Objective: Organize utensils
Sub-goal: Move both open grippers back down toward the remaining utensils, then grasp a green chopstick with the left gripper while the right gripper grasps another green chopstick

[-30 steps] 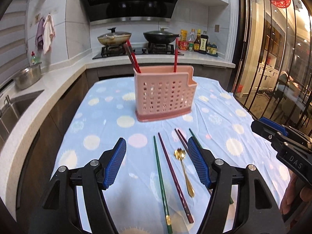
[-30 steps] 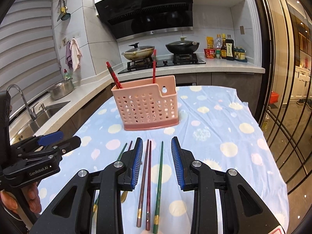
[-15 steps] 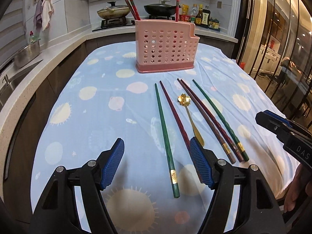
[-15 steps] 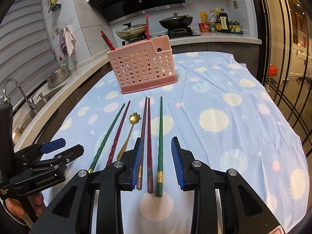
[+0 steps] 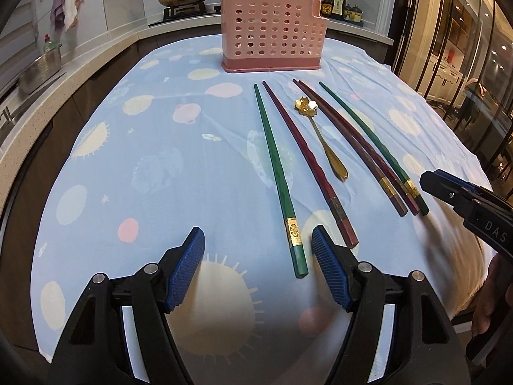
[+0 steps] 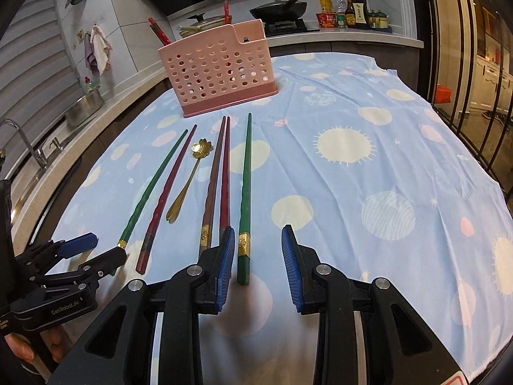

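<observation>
Green chopstick [image 6: 244, 192] end between right claw [image 6: 255, 264] pads

You are working under warm indoor light from overhead; the tablecloth [image 5: 160, 147] is evenly lit, with soft shadow pooling toward six o'clock. Bright glare streaks the glass doors [image 5: 455, 32] at two o'clock. Fisheye bending curves everything near the rims, and the corners fall to black.

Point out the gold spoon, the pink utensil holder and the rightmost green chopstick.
gold spoon [image 5: 323, 139], left wrist view, mid-handle.
pink utensil holder [image 6: 218, 73], right wrist view, perforated front wall.
rightmost green chopstick [image 6: 246, 189], right wrist view, mid-shaft.
</observation>
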The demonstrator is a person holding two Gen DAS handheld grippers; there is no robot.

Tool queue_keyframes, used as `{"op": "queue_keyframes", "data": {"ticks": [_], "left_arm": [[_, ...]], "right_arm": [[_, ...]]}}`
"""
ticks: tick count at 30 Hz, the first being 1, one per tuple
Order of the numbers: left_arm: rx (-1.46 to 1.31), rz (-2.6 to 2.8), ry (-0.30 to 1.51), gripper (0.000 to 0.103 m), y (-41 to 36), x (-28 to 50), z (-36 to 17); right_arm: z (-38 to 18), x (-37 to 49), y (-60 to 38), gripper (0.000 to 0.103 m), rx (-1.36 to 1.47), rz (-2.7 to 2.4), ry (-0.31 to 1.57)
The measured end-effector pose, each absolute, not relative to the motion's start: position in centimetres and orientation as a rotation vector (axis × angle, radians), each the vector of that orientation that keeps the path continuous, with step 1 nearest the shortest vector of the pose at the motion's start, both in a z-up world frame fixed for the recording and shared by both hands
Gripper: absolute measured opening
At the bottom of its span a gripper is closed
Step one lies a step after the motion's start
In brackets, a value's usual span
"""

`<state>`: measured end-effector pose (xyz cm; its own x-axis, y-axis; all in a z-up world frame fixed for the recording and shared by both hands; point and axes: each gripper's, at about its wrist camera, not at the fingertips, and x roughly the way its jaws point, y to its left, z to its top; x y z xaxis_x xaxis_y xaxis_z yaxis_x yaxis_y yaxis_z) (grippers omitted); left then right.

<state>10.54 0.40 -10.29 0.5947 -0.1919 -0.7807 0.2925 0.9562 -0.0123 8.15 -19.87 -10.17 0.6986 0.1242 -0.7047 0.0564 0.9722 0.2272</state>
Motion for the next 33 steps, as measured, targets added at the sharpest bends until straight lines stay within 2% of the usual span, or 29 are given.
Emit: {"op": "queue_keyframes", "data": {"ticks": [13, 21, 24, 27, 31, 33], "left_arm": [[0.145, -0.279, 0.859, 0.066, 0.1, 10.3, -10.6], [0.155, -0.275, 0.832, 0.066, 0.0, 10.2, -10.7], [0.155, -0.275, 0.827, 0.066, 0.0, 10.1, -10.7], [0.159, -0.285, 0.821, 0.055, -0.1, 9.9, -10.6], [0.154, -0.289, 0.821, 0.042, 0.1, 10.0, -10.5], [0.147, -0.294, 0.820, 0.029, 0.2, 10.0, -10.5]], "right_arm": [[-11.0, 8.0, -19.2, 0.030, 0.214, 0.036, 0.812], [-11.5, 7.6, -18.4, 0.023, 0.132, 0.001, 0.797], [-11.5, 7.5, -18.4, 0.017, 0.125, -0.005, 0.790], [-11.5, 7.4, -18.5, 0.008, 0.130, -0.003, 0.786], [-11.6, 7.3, -18.5, 0.007, 0.129, -0.002, 0.782], [-11.6, 7.3, -18.5, 0.007, 0.129, -0.001, 0.782]]}}
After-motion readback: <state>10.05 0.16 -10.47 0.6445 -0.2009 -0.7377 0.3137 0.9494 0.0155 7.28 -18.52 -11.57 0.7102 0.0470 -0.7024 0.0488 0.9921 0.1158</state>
